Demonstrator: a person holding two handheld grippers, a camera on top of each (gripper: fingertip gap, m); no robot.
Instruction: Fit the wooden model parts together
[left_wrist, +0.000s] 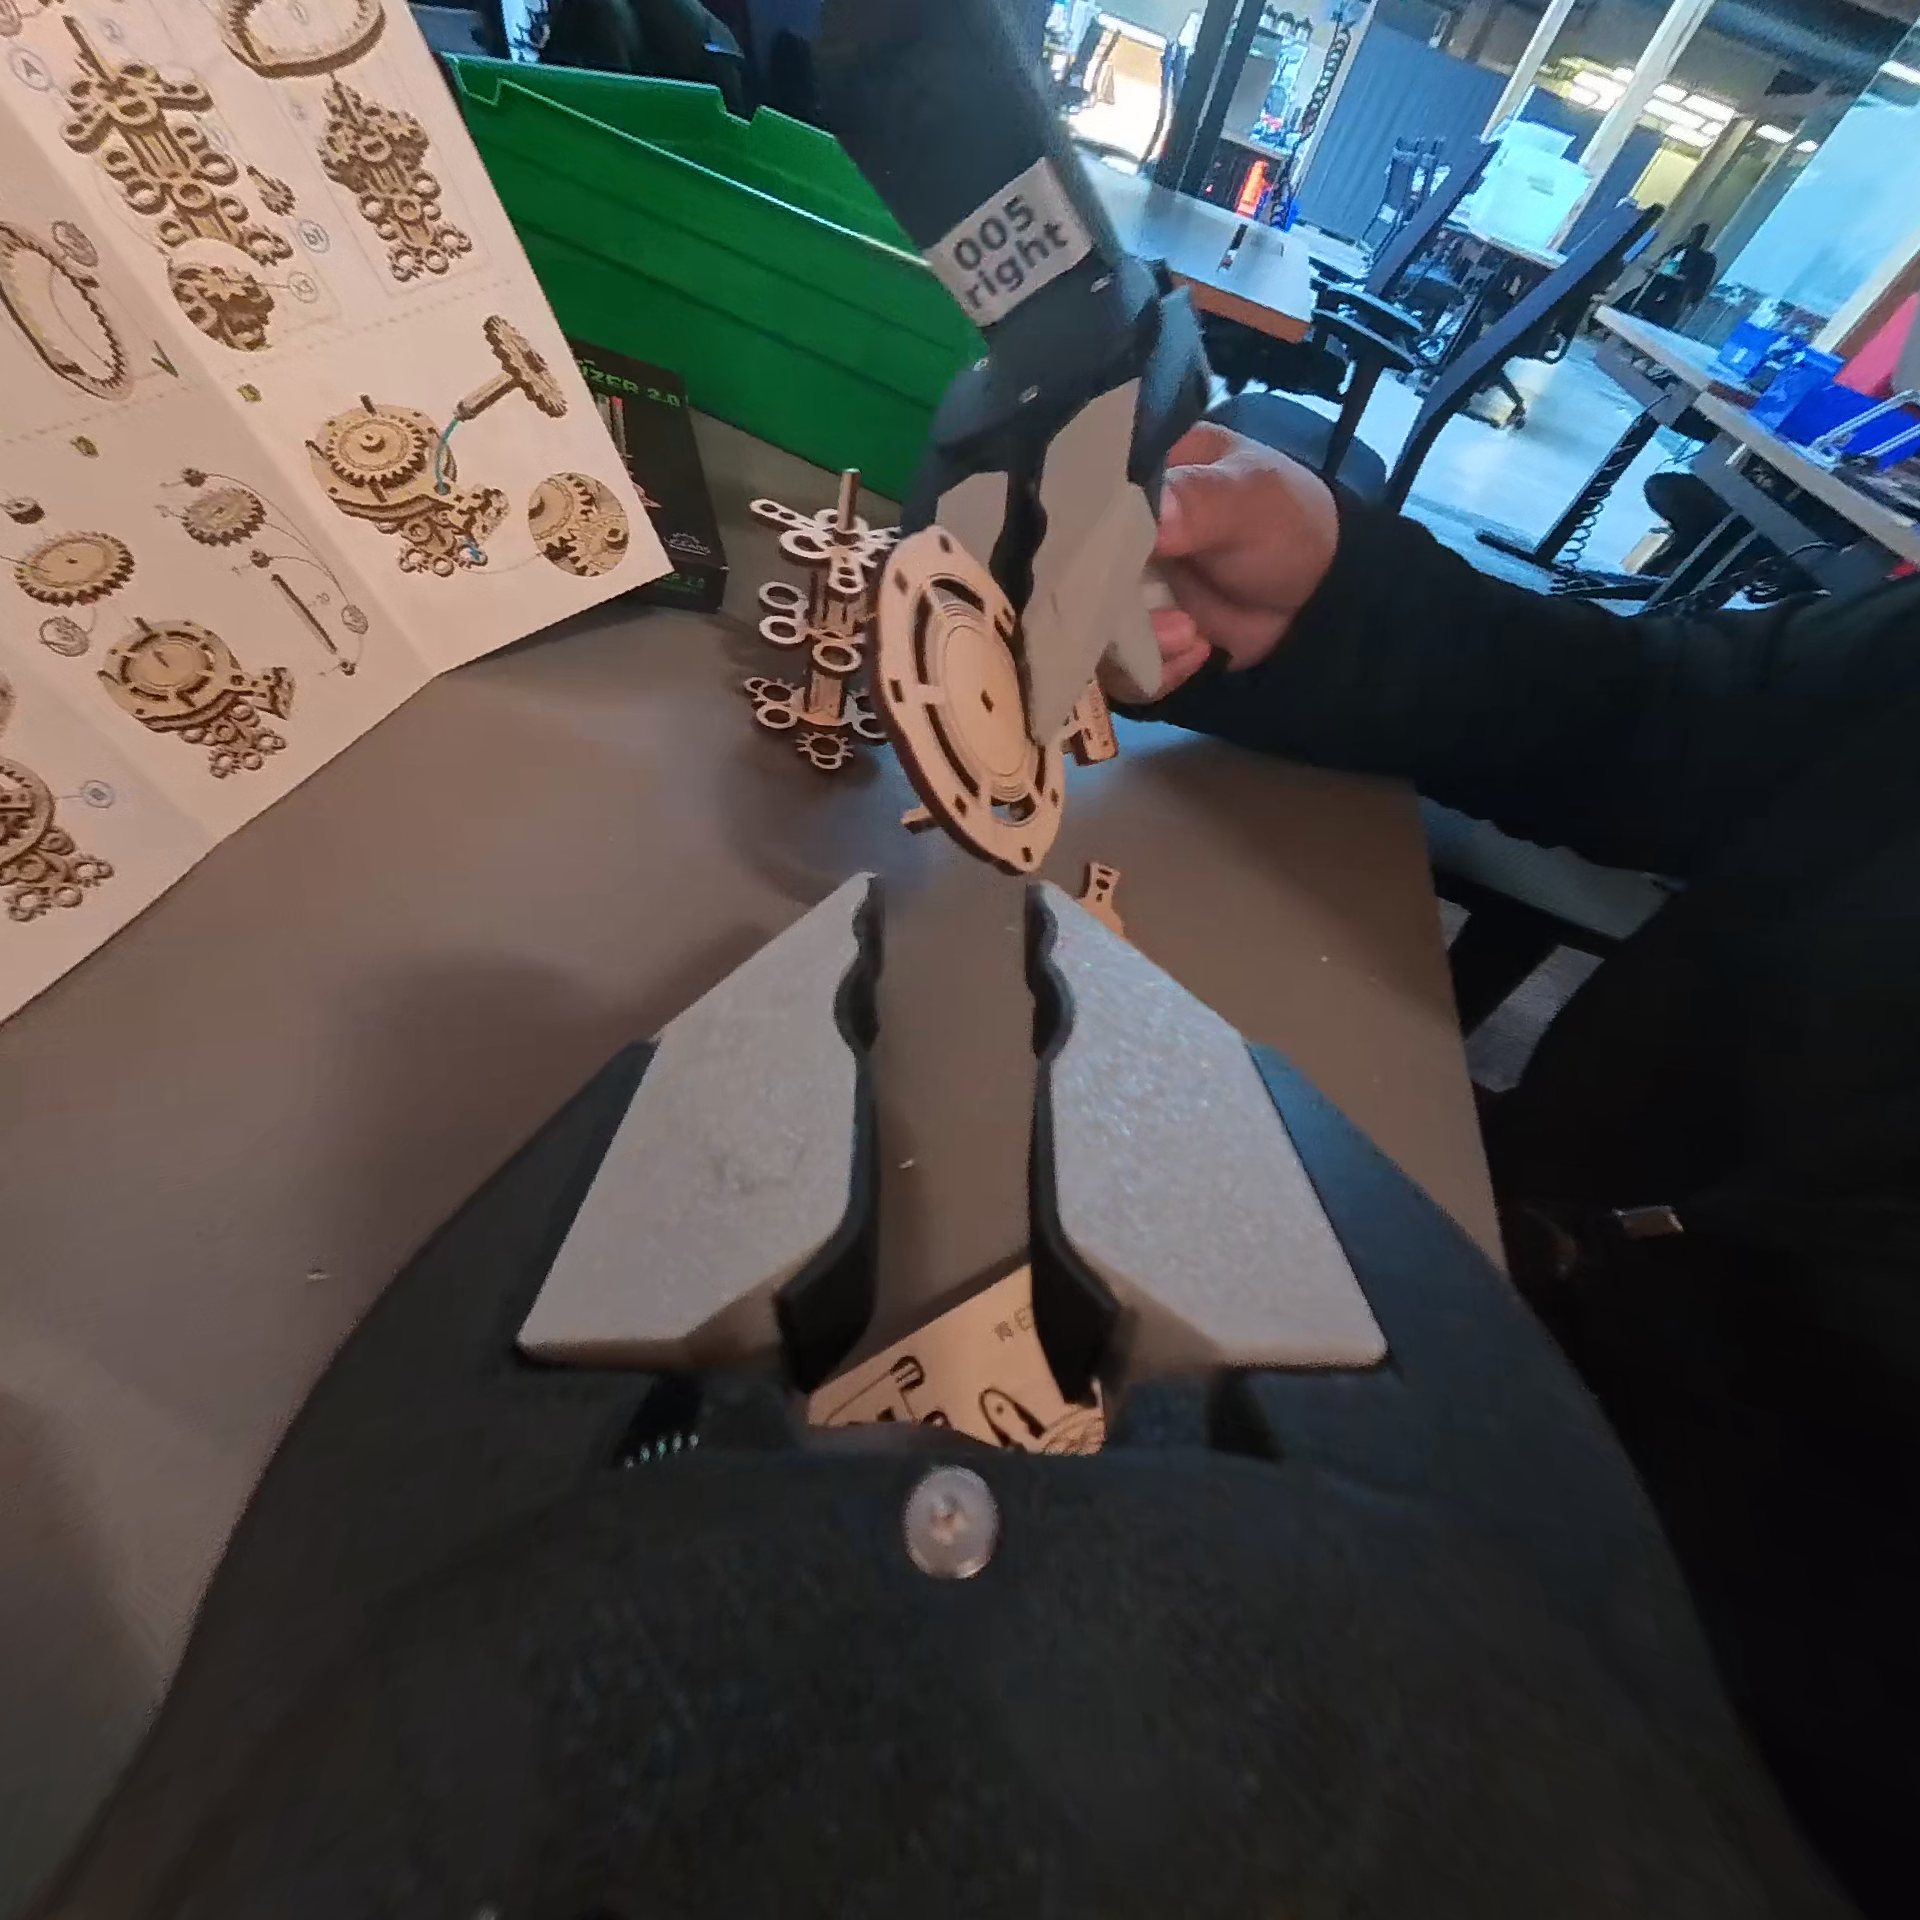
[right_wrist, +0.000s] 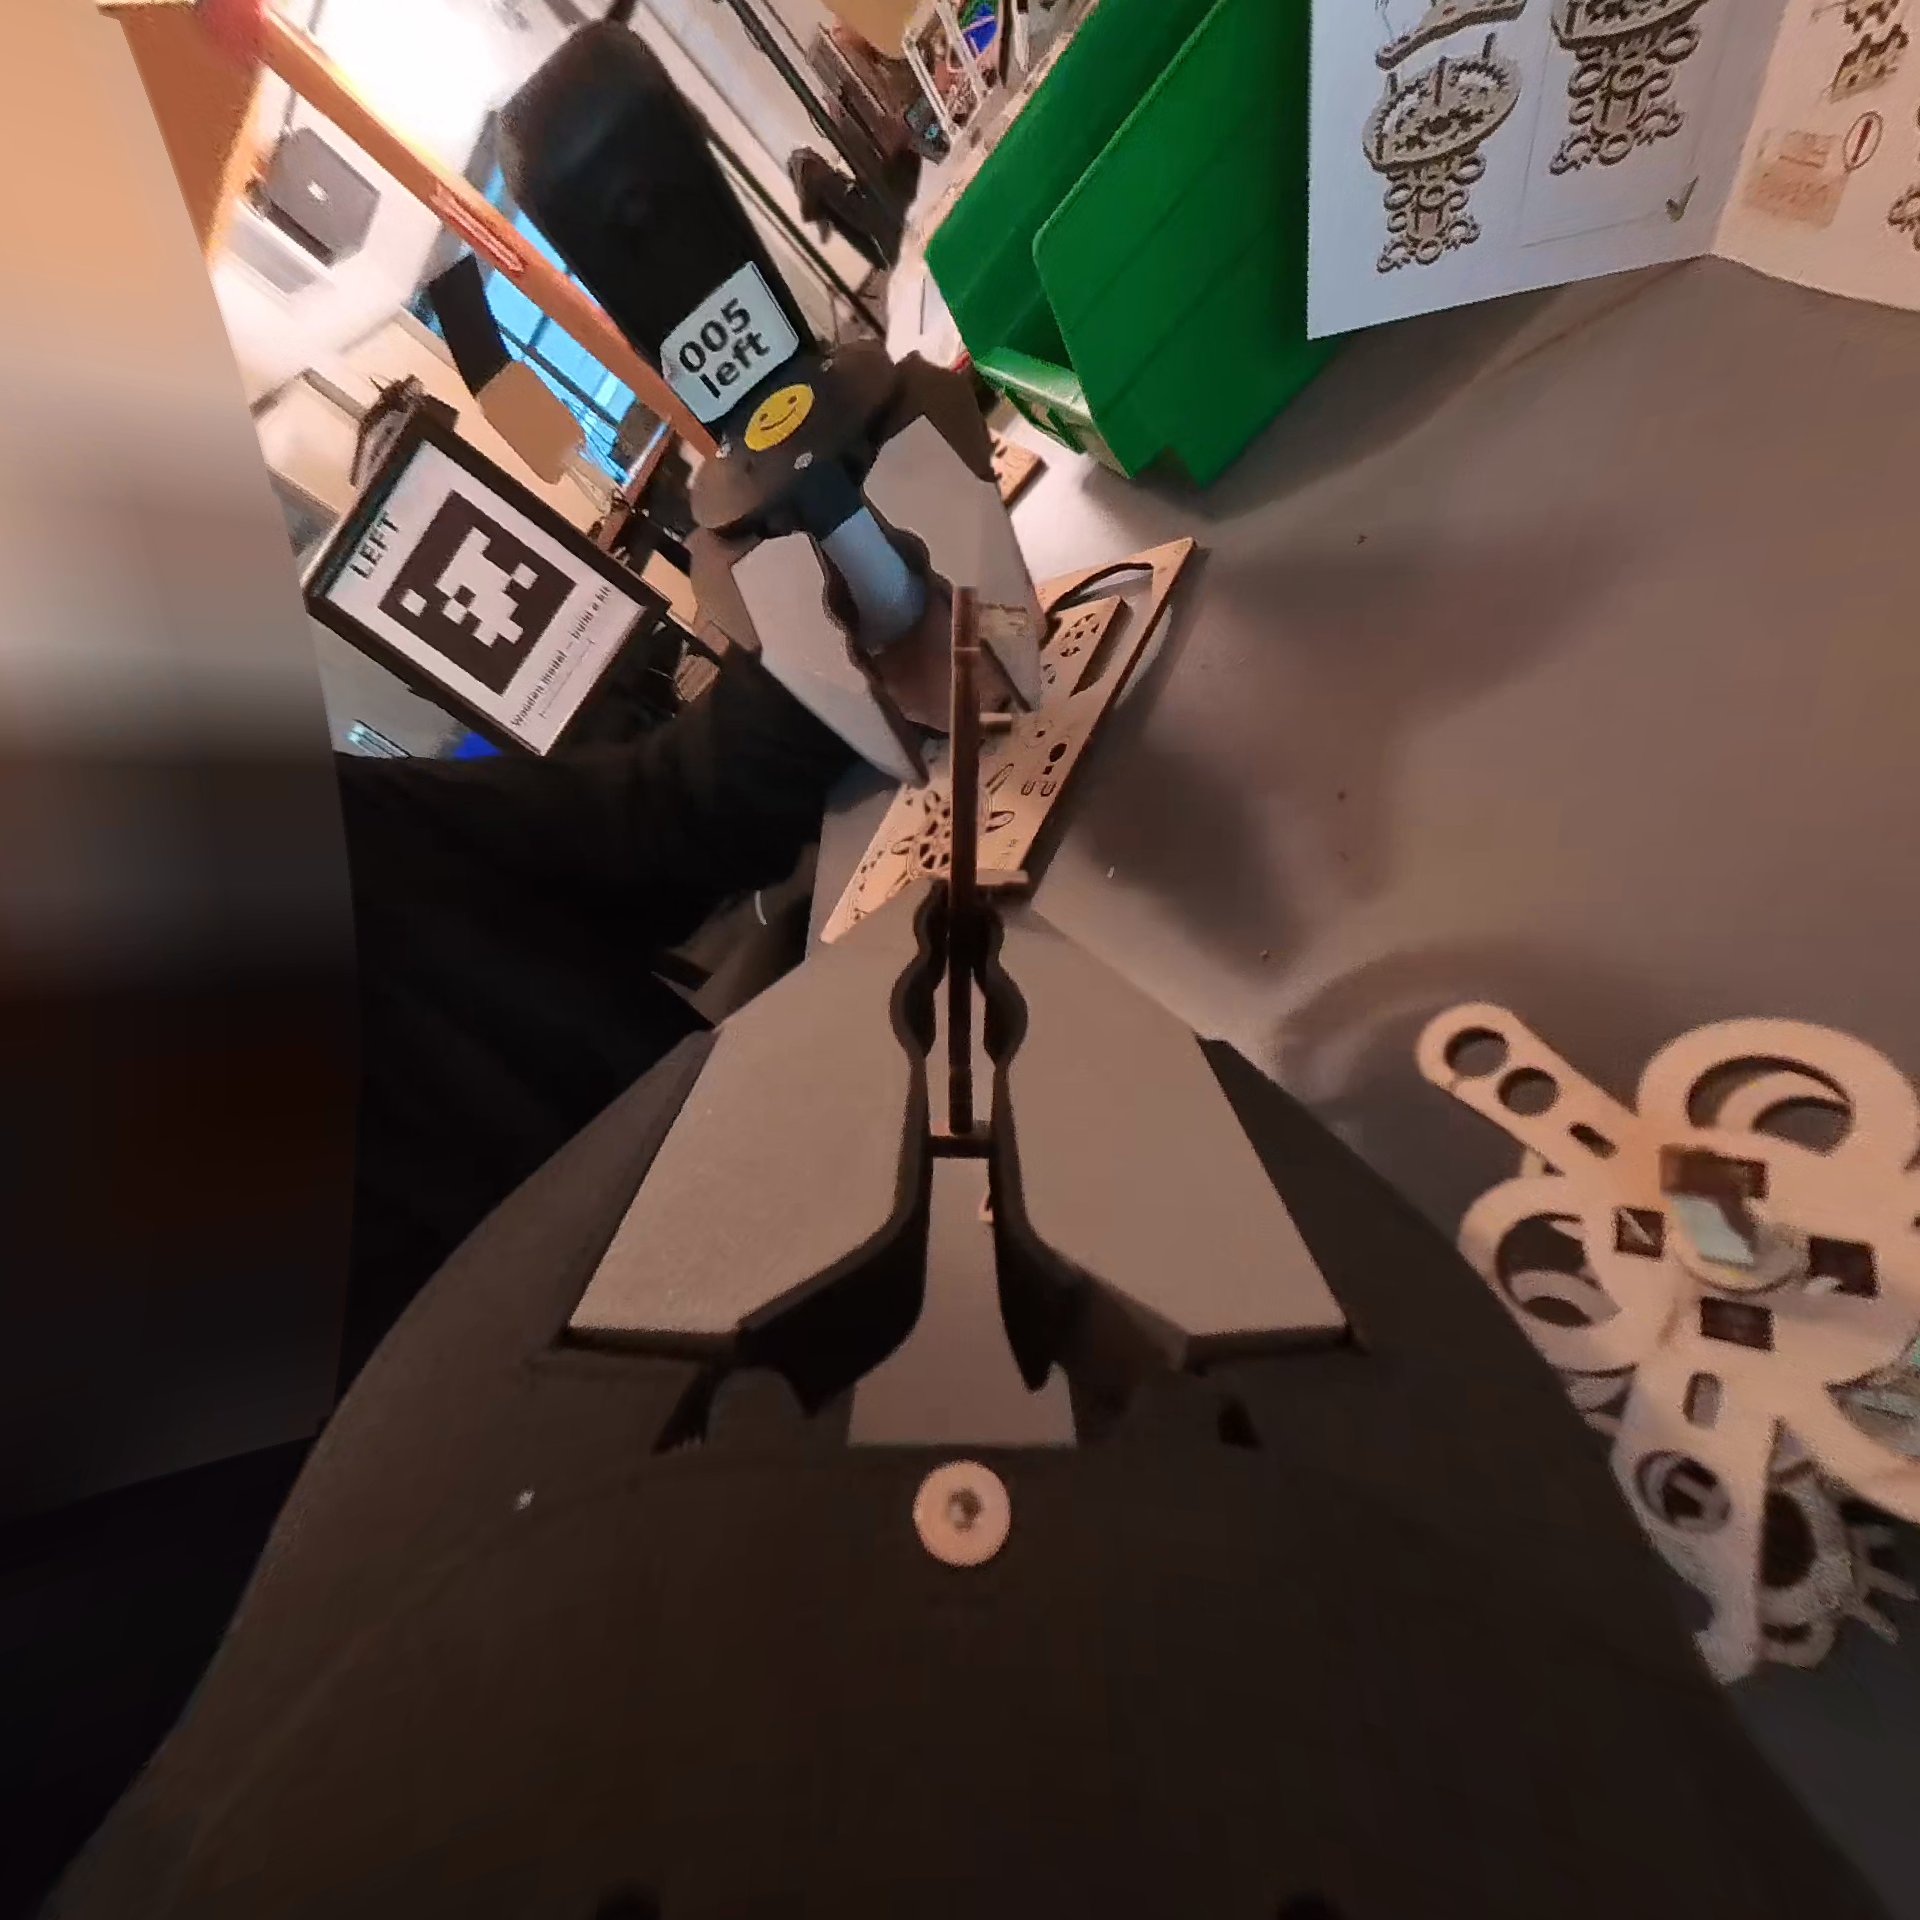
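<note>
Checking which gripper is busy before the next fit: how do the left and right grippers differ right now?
The right gripper is shut on a round wooden disc, held in the air and edge-on in its own view; the left gripper is open and holds nothing. The right gripper points down toward the table; the left gripper faces it from below. Both have grey fingers on black bodies.

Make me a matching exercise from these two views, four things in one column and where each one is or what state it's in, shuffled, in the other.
Things:
1. round wooden disc
2. left gripper
3. green bin
4. wooden sheet

Places or states:
A. lying flat on the grey table
B. standing at the back beside the instruction sheet
C. clamped in the right gripper, off the table
D. open, nothing between its fingers

Pairs: 1-C, 2-D, 3-B, 4-A
</note>
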